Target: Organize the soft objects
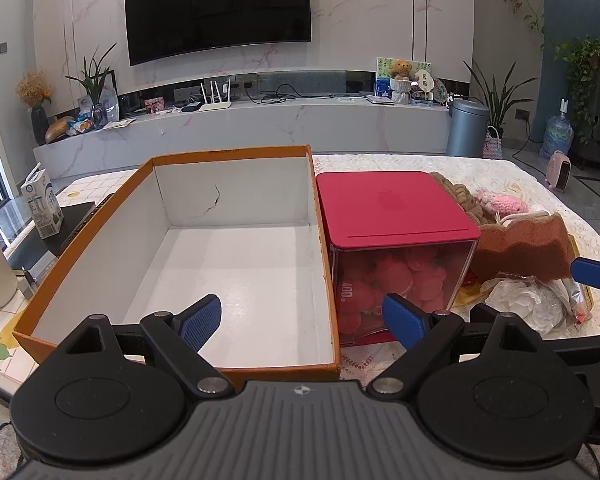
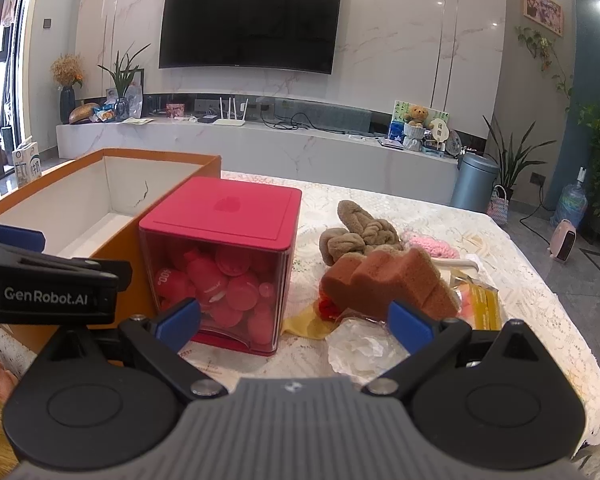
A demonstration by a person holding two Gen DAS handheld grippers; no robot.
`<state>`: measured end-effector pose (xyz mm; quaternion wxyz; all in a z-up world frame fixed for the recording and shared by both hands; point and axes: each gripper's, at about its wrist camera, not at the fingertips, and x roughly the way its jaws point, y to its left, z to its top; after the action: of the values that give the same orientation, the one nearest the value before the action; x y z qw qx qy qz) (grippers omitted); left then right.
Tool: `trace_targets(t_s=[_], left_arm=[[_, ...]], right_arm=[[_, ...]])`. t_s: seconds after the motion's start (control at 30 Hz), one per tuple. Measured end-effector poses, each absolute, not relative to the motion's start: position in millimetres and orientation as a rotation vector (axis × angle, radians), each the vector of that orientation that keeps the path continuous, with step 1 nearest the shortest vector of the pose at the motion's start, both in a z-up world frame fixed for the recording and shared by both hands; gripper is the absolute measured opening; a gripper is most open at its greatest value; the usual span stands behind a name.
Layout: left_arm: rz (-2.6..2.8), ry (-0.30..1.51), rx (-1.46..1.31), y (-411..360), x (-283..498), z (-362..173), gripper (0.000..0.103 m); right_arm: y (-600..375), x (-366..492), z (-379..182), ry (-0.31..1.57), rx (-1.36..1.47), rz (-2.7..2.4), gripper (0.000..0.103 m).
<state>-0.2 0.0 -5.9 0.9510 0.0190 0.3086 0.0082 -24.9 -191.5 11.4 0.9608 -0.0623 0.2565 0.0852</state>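
An orange cardboard box point(image 1: 236, 240), white inside, was seen at the left of the tabletop point(image 2: 512, 264), touching a red-lidded clear container point(image 2: 224, 264). To the right, a brown sponge point(image 2: 388, 280) was piled with a tan cloth point(image 2: 360, 236) and a pink knitted item point(image 2: 436, 246). The left hand-held gripper point(image 1: 304, 320) and the right hand-held gripper point(image 2: 296, 320) were held apart, empty.
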Motion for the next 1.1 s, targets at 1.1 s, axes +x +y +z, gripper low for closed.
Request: trace_targets(t_s=[1.1], left_arm=[[0.047,0.584,0.050,-4,-1,16,0.103]], right_arm=[[-199,-23,21,0.491,-0.079,0.172,0.098]])
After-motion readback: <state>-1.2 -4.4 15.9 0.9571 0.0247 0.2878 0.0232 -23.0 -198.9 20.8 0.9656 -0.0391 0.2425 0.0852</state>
